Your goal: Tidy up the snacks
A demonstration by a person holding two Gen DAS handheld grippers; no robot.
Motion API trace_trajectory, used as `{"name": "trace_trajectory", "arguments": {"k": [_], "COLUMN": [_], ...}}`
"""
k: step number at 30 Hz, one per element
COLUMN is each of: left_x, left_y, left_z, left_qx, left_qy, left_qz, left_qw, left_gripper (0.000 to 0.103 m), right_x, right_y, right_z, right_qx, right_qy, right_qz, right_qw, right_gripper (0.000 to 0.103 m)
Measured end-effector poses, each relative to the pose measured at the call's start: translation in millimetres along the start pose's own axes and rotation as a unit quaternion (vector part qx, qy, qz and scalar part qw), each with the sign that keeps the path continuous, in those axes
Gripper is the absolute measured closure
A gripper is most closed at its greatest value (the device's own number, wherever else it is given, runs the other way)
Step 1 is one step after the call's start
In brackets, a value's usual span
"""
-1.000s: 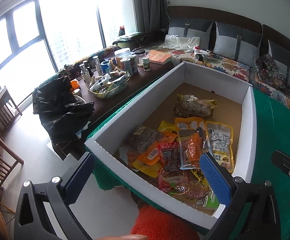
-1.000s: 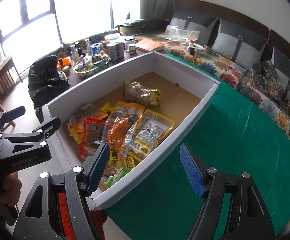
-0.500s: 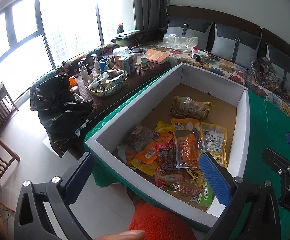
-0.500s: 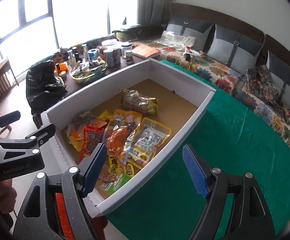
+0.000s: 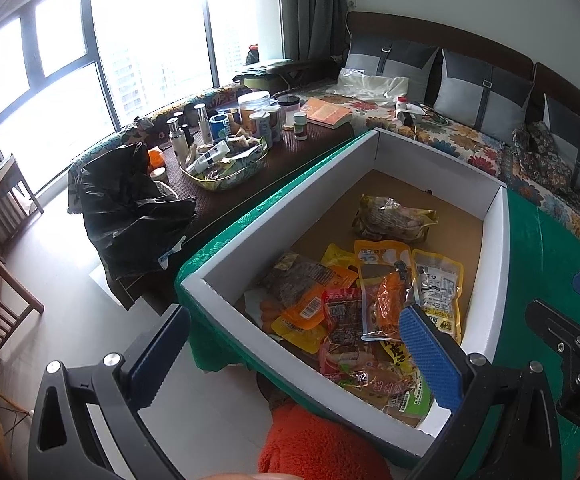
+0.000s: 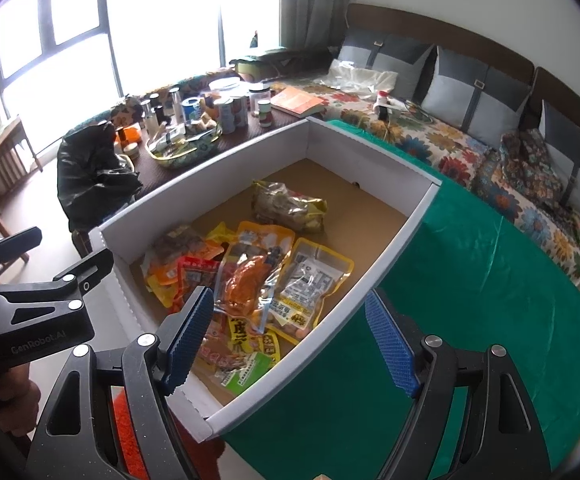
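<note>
A large white-walled cardboard box (image 6: 390,248) with a brown floor sits on a green tablecloth (image 6: 470,300). Inside it, a heap of bright plastic snack packets (image 6: 250,280) fills the near half, and one crinkled clear packet of brown snacks (image 6: 286,204) lies apart toward the far wall. The left gripper (image 5: 290,356) hangs over the box's near corner, jaws wide apart and empty. The right gripper (image 6: 290,336) straddles the box's right wall; its jaws have just been opening, nothing clamped
</note>
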State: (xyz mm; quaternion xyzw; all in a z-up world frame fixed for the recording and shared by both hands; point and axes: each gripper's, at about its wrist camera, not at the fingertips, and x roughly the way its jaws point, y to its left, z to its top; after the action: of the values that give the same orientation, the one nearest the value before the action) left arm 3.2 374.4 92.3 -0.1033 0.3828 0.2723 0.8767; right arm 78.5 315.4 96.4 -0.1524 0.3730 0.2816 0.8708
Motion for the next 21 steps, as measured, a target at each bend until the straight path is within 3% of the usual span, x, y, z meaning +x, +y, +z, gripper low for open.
{"name": "trace_trajectory", "arguments": {"k": [21], "left_x": [11.1], "left_y": [-6.1], "left_z": [-1.2], "left_qx": [0.013], "left_qy": [0.000], "left_qz": [0.004], "left_qw": [0.9999], "left_gripper": [0.000], "right_x": [15.3], "right_y": [-4.9], "right_z": [-0.8], "right_qx": [0.005], "right_qy": [0.015], "right_qz": [0.004], "right_qw": [1.000], "right_gripper": [0.021]}}
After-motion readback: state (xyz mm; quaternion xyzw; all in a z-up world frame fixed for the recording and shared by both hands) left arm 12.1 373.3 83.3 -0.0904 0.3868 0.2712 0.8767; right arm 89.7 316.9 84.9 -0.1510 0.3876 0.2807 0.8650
